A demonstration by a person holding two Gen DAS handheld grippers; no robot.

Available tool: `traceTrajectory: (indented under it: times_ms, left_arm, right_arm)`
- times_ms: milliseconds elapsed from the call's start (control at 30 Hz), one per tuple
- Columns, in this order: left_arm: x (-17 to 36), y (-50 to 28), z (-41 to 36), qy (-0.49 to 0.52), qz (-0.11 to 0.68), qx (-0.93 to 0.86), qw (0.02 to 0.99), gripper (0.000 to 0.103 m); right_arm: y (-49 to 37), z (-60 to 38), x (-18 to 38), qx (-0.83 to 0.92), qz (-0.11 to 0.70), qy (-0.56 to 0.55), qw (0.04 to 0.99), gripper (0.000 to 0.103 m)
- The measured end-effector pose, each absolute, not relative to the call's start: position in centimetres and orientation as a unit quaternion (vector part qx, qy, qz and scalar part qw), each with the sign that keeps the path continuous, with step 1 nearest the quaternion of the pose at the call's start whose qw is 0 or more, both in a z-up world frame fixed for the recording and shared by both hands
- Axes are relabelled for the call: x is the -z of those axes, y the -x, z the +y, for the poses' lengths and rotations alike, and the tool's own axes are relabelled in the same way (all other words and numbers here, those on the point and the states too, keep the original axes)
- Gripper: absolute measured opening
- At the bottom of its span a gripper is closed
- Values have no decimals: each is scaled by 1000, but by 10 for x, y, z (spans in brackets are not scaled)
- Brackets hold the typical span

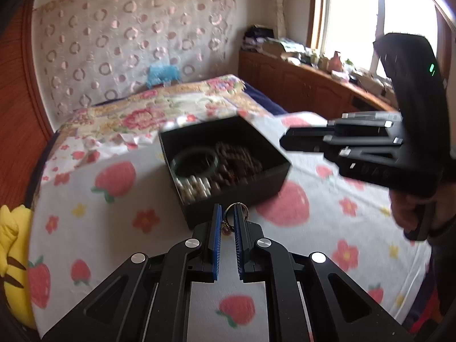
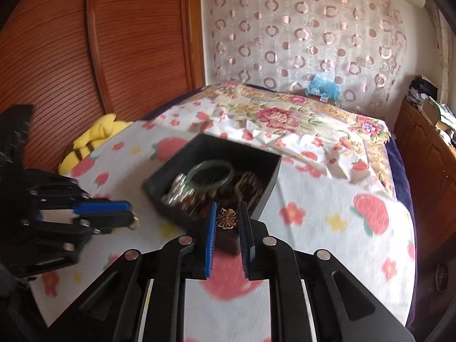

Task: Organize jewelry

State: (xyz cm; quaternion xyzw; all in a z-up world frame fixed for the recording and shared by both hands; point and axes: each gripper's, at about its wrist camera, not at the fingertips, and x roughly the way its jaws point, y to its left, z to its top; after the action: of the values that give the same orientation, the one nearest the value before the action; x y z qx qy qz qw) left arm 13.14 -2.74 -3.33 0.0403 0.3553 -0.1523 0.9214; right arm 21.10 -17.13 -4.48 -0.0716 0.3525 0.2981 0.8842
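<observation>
- Left wrist view: left tongs (image 1: 228, 219) clamped on a ring (image 1: 234, 213) held upright between the blue pads (image 1: 217, 222), just short of the near wall of the black box (image 1: 242, 199) on the bed (image 1: 114, 199). Inside the box: green bangle (image 1: 195, 162), brown beads (image 1: 239, 165), silver beads (image 1: 193, 189).
- Right tongs (image 1: 285, 141) hover right of the box; from here I cannot tell their gap.
- Right wrist view: right tongs (image 2: 227, 222) stand slightly apart around a flower brooch (image 2: 227, 218); grip looks loose.
- Judgement: carry each piece over the box rim, lower it clear of the bangle, then release 1 at a time.
</observation>
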Motion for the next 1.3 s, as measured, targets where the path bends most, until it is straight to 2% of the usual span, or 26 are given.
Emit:
traceTrajectory:
  times_ms: [233, 367, 467, 567, 600, 633, 667, 700, 900, 967, 1167, 1300]
  left_arm:
    - [29, -175, -15, -12, 343, 116, 932, 8]
    - [31, -181, -11, -4, 341, 103, 935, 12]
    - [30, -177, -7, -1, 334, 97, 938, 34]
    - [27, -169, -6, -6, 331, 86, 940, 41]
    - [26, -165, -5, -8, 330, 80, 941, 51]
    - [24, -160, -5, -8, 326, 73, 942, 58]
    - [22, -156, -5, -9, 323, 70, 944, 66]
    - [20, -148, -5, -11, 316, 68, 946, 71]
    - [10, -118, -3, -20, 301, 53, 952, 92]
    - [7, -105, -2, -21, 292, 46, 955, 93]
    - [1, -79, 0, -21, 283, 36, 958, 95]
    - [-2, -65, 4, -18, 276, 25, 961, 95]
  right_arm:
    - [-240, -168, 49, -300, 364, 38, 881, 17]
    - [-241, -172, 47, -300, 359, 26, 883, 34]
    - [-236, -173, 45, -299, 354, 26, 886, 34]
    - [-224, -177, 39, -284, 341, 26, 896, 34]
    - [-216, -179, 36, -276, 331, 26, 902, 34]
    - [-210, -180, 33, -269, 324, 24, 907, 37]
    - [-200, -183, 30, -260, 314, 18, 913, 45]
    - [-191, -185, 27, -253, 305, 14, 918, 49]
    - [-146, -196, 16, -223, 270, -4, 937, 68]
    - [-134, -200, 15, -215, 261, -8, 941, 78]
    - [-105, -206, 14, -187, 245, -9, 951, 95]
    - [-93, -213, 16, -168, 237, -10, 957, 100]
